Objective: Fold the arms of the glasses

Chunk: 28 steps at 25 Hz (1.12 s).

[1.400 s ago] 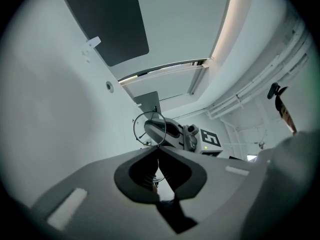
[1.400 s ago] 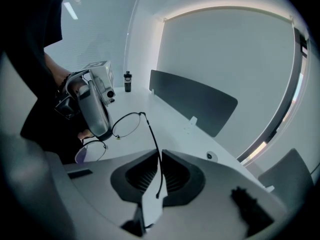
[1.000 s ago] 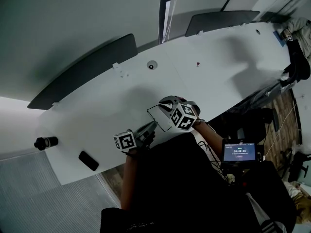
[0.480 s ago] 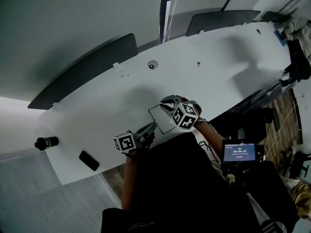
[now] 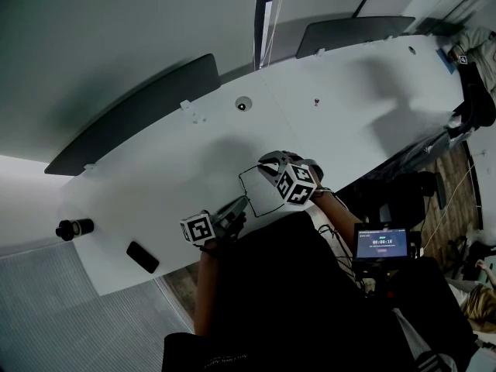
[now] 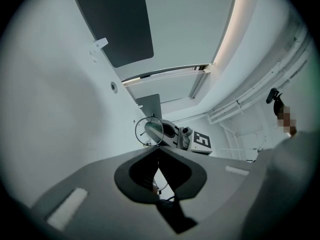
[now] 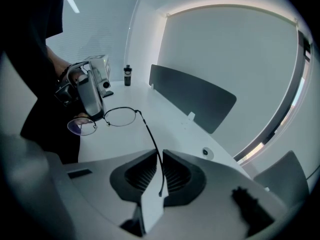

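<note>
One pair of glasses (image 7: pixel 120 117) is seen, with a thin dark wire frame and two round lenses, at the near edge of the white table (image 5: pixel 155 161). Two grippers are counted. The left gripper (image 6: pixel 156 153) is closed on the frame between the lenses. The right gripper (image 7: pixel 160 156) is clamped on one arm, which is stretched out straight from the frame. One black bottle (image 5: pixel 74 228) is seen at 9 o'clock of the left gripper.

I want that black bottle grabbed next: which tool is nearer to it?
Left. The left tool, holding the glasses, sits toward the black bottle; the right tool, on a temple arm, lies beyond it, farther off.
</note>
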Tool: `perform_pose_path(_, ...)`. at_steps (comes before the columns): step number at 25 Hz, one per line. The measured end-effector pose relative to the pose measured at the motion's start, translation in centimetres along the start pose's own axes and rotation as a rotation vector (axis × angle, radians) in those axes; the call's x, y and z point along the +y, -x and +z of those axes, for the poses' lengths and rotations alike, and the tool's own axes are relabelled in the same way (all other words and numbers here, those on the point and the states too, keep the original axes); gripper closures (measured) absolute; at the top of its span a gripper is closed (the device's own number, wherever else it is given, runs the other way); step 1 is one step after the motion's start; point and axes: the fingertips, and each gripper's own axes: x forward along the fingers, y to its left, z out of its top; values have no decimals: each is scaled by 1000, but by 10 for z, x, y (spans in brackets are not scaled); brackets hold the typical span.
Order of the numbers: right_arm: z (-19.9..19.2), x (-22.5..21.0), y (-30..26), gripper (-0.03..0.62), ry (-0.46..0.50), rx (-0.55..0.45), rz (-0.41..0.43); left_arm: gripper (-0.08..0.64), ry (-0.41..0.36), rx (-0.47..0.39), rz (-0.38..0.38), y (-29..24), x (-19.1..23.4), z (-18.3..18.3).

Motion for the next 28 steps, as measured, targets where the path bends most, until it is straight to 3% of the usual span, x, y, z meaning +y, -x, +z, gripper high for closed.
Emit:
perform_pose_path(6,-7,1,-1,555,77,30,-14,549,36,-26,8,6,4,2)
perform_pose_path(14,-5,0,6,557,60,19,-39,549,51,-53,-20,7,1,5)
perform_pose_path(18,0,16,1,557,81,11,5,549,69,-58,-16,8,2,6)
perform_pose_path(22,-10,20,-5,557,80,39,27,549,39,-42,-49,6,-4,4)
perform_pose_path(28,-18,10,-4,557,86,65,7,549,57,-1,-78,4,-10,-5)
